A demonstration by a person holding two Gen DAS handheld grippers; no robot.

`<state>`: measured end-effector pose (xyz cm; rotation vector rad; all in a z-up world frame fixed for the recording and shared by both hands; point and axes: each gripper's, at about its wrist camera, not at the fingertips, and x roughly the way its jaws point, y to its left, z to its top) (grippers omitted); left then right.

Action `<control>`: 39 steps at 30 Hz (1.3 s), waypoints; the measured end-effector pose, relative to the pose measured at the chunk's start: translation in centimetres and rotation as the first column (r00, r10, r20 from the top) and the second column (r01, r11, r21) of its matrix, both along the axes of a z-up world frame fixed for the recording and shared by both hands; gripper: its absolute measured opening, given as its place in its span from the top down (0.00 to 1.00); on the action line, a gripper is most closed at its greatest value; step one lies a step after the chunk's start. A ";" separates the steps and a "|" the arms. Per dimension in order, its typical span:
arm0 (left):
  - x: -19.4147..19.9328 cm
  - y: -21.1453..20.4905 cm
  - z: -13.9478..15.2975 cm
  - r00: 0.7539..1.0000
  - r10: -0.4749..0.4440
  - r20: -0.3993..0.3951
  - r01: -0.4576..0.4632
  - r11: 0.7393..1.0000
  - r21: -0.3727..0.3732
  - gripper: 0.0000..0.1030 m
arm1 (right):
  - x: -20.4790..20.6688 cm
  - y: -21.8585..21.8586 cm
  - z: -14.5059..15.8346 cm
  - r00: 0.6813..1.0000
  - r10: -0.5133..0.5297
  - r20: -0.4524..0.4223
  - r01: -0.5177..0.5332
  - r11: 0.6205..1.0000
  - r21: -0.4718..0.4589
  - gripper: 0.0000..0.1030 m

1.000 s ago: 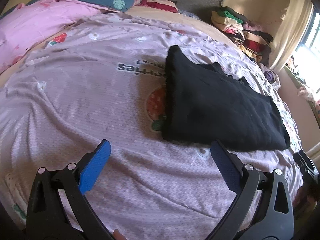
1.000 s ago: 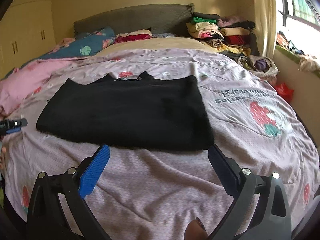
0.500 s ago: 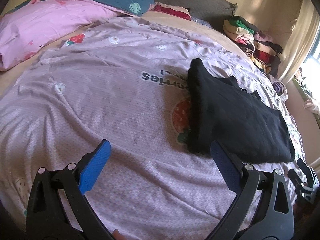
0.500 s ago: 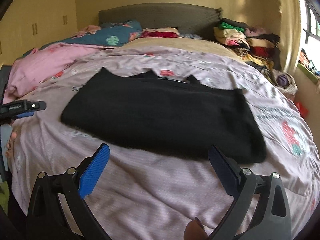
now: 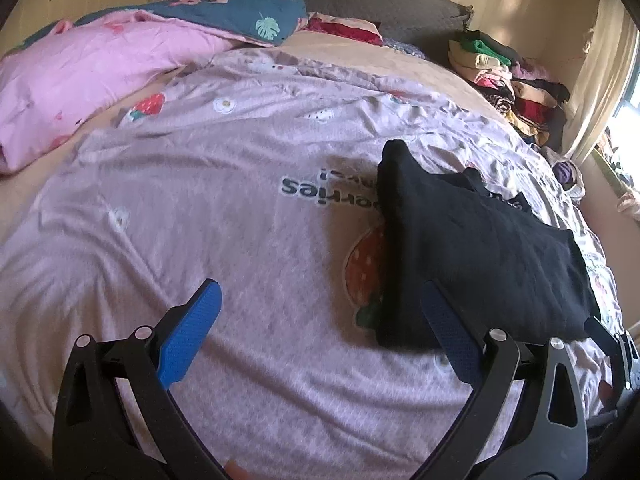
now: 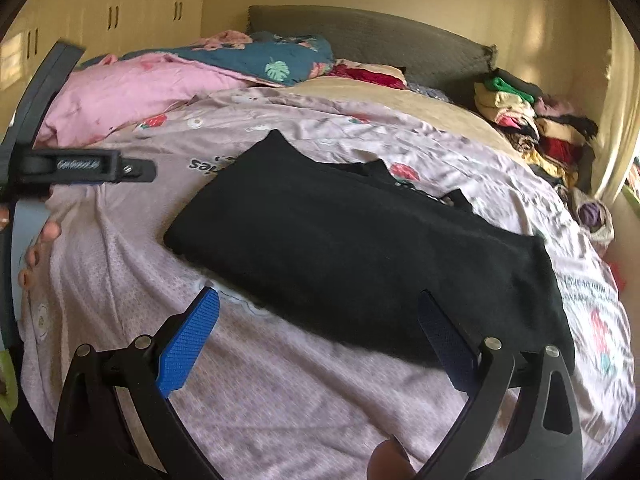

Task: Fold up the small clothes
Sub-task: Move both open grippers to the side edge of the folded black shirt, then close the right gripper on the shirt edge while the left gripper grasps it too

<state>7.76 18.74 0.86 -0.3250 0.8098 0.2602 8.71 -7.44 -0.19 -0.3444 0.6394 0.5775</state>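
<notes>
Lying folded on lilac bedsheet (image 6: 304, 400): black top (image 6: 360, 248); L tongs (image 5: 320, 320) & R tongs (image 6: 320, 320) both wide, empty.

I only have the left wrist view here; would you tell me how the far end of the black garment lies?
Observer: In the right wrist view the black garment lies flat on the bedspread, folded into a long band, its right end near that gripper's finger.
Operator: Thank you. Is the right gripper holding it?
Observer: No, the right gripper is open, short of the garment's near edge.
Operator: And mine?
Observer: The left gripper shows from the side at the bed's left edge, off the garment.
</notes>
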 end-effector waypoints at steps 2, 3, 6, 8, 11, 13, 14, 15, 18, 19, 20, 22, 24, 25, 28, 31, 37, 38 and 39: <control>0.7 -0.2 0.1 1.000 -0.007 -0.006 0.008 1.000 0.012 0.09 | -0.1 0.9 -0.2 1.000 0.018 0.012 -0.018 1.000 -0.018 0.05; 0.9 -0.4 0.1 1.000 -0.013 -0.011 0.013 1.000 0.016 0.09 | -0.1 1.3 -0.3 1.000 0.025 0.019 -0.025 0.999 -0.029 0.05; 2.0 -0.9 0.2 0.999 -0.035 -0.021 0.035 0.999 0.030 0.09 | -0.2 2.3 -0.8 0.999 0.042 0.030 -0.040 0.997 -0.063 0.05; 2.9 -1.2 0.4 0.999 -0.046 -0.023 0.047 0.998 0.047 0.09 | -0.2 2.8 -1.1 0.998 0.053 0.040 -0.049 0.995 -0.085 0.05; 4.0 -1.5 0.8 0.998 -0.059 -0.020 0.060 0.996 0.062 0.09 | 0.0 3.8 -1.7 0.997 0.067 0.050 -0.061 0.991 -0.120 0.05; 4.7 -1.5 0.9 0.998 -0.066 -0.022 0.067 0.995 0.067 0.09 | 0.1 4.6 -2.3 0.995 0.082 0.056 -0.073 0.986 -0.149 0.05; 5.1 -1.6 0.9 0.997 -0.069 -0.023 0.070 0.995 0.067 0.09 | 0.2 5.0 -2.5 0.994 0.090 0.060 -0.079 0.983 -0.164 0.05; 5.4 -1.5 0.8 0.997 -0.072 -0.025 0.073 0.995 0.064 0.09 | 0.2 5.2 -2.8 0.993 0.097 0.062 -0.085 0.981 -0.174 0.05; 6.4 -1.4 0.4 0.996 -0.075 -0.038 0.078 0.995 0.062 0.09 | 0.5 6.2 -3.6 0.990 0.119 0.075 -0.100 0.971 -0.215 0.05; 6.6 -1.4 0.3 0.996 -0.075 -0.041 0.077 0.995 0.063 0.09 | 0.7 6.5 -3.8 0.989 0.123 0.079 -0.102 0.969 -0.226 0.05; 7.0 -1.3 0.2 0.996 -0.074 -0.046 0.076 0.995 0.060 0.09 | 0.9 6.7 -4.0 0.989 0.125 0.083 -0.102 0.967 -0.234 0.05; 7.5 -1.0 -0.1 0.996 -0.071 -0.052 0.074 0.996 0.055 0.09 | 1.4 7.3 -4.5 0.988 0.130 0.088 -0.103 0.961 -0.257 0.05; 7.8 -0.9 -0.3 0.996 -0.066 -0.058 0.069 0.996 0.055 0.09 | 1.9 7.9 -5.0 0.987 0.131 0.090 -0.101 0.955 -0.277 0.05; 7.9 -0.7 -0.4 0.996 -0.065 -0.062 0.068 0.996 0.053 0.09 | 2.2 8.1 -5.3 0.987 0.129 0.091 -0.098 0.953 -0.285 0.05; 8.3 -0.3 -0.9 0.996 -0.061 -0.072 0.065 0.997 0.051 0.09 | 3.0 8.7 -5.8 0.988 0.128 0.087 -0.098 0.951 -0.292 0.05; 8.7 0.0 -1.2 0.996 -0.053 -0.078 0.057 0.997 0.048 0.09 | 3.8 9.1 -6.0 0.988 0.126 0.085 -0.096 0.952 -0.291 0.05; 9.8 0.5 -2.1 0.995 -0.040 -0.093 0.045 0.998 0.045 0.09 | 5.2 9.8 -6.3 0.989 0.118 0.092 -0.086 0.952 -0.293 0.05; 10.1 0.6 -2.3 0.994 -0.038 -0.099 0.043 0.998 0.043 0.09 | 5.5 10.0 -6.2 0.989 0.117 0.096 -0.084 0.952 -0.294 0.05; 10.2 0.6 -2.4 0.994 -0.040 -0.100 0.044 0.998 0.038 0.09 | 5.7 10.0 -6.2 0.988 0.116 0.097 -0.083 0.952 -0.296 0.05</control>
